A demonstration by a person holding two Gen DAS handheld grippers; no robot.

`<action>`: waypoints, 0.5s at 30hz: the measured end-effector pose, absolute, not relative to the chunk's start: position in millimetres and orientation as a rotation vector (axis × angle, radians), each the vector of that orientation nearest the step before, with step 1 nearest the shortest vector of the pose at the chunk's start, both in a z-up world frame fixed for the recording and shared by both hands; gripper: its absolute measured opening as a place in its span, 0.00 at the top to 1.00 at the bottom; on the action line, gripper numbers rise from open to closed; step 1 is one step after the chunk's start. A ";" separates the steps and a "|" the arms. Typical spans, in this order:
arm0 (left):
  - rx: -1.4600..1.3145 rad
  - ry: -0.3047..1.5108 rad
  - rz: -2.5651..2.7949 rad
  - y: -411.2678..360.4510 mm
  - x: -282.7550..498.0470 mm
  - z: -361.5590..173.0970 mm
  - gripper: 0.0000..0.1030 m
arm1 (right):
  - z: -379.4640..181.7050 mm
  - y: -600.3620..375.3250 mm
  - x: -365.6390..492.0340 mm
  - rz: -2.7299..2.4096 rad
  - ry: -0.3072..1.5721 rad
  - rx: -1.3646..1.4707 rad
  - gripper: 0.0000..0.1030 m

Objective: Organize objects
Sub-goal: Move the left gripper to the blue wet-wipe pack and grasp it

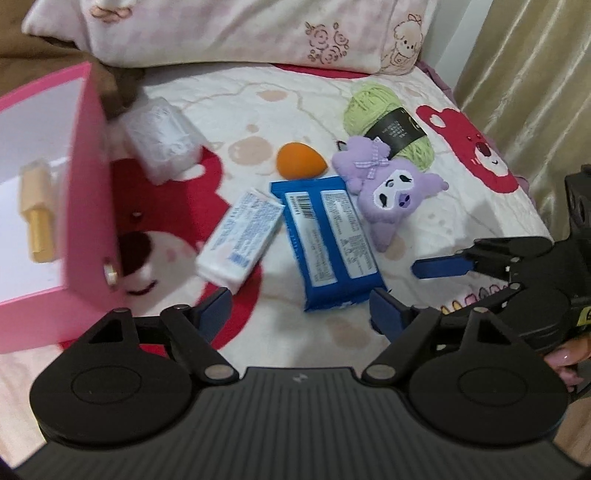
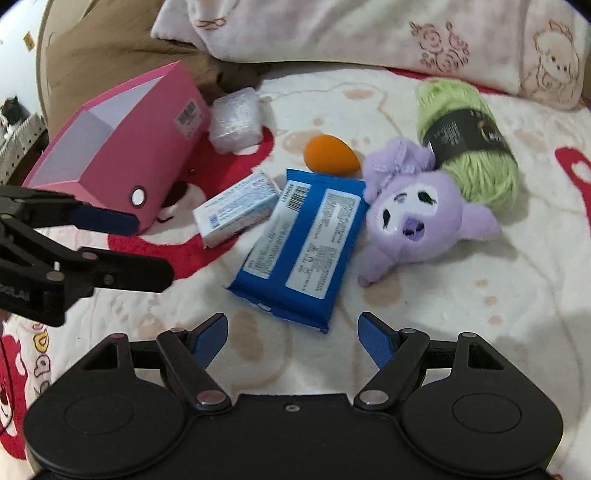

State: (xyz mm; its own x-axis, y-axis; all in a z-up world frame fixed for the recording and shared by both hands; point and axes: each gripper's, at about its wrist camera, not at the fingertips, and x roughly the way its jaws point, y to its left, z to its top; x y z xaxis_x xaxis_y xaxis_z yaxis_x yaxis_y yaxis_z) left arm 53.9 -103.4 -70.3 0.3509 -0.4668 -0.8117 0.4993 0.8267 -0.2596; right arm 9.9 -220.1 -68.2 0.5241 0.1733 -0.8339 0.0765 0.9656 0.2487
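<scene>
Right wrist view: my right gripper (image 2: 291, 338) hangs wide open and empty over the bedspread (image 2: 461, 306), my left gripper (image 1: 301, 314) equally spread with nothing in it. Just past the fingers I see the blue wipes pack (image 2: 301, 245), its left edge touching the white boxed bar (image 2: 236, 210), with the purple plush (image 2: 413, 214) to its right. Farther toward the pillow (image 2: 369, 33) edge lie the orange sponge (image 2: 330, 154), green yarn (image 2: 469, 144) touching the plush, a clear wrapped packet (image 2: 236, 123), and the pink box (image 2: 122, 147) at the left, a beige tube (image 1: 37, 214) inside.
</scene>
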 end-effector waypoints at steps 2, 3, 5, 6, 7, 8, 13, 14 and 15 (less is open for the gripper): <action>0.004 1.035 -0.635 -108.7 58.8 -79.4 0.32 | -72.2 -222.7 11.1 0.040 0.993 0.271 0.21; -0.013 1.036 -0.637 -110.2 60.9 -83.5 0.35 | -74.1 -220.3 12.7 0.036 0.979 0.243 0.21; -0.048 1.046 -0.644 -114.1 67.0 -91.8 0.48 | -77.8 -209.5 17.8 0.052 0.964 0.150 0.21; -0.063 1.055 -0.645 -115.5 69.9 -95.5 0.52 | -79.8 -204.6 19.5 0.068 0.959 0.132 0.21; -0.086 1.058 -0.646 -116.5 73.0 -99.2 0.56 | -81.9 -203.0 21.8 0.079 0.961 0.138 0.21; -0.103 1.055 -0.649 -117.3 75.0 -102.2 0.64 | -84.9 -202.0 24.7 0.090 0.970 0.152 0.22; -0.159 1.083 -0.626 -125.4 86.2 -122.4 0.82 | -97.6 -203.9 39.0 0.051 0.960 0.200 0.19; -0.163 1.080 -0.622 -125.9 87.3 -124.8 0.83 | -98.4 -202.1 40.3 0.055 0.952 0.193 0.19; -0.168 1.077 -0.620 -125.9 88.0 -126.3 0.83 | -98.5 -200.0 41.7 0.060 0.948 0.181 0.19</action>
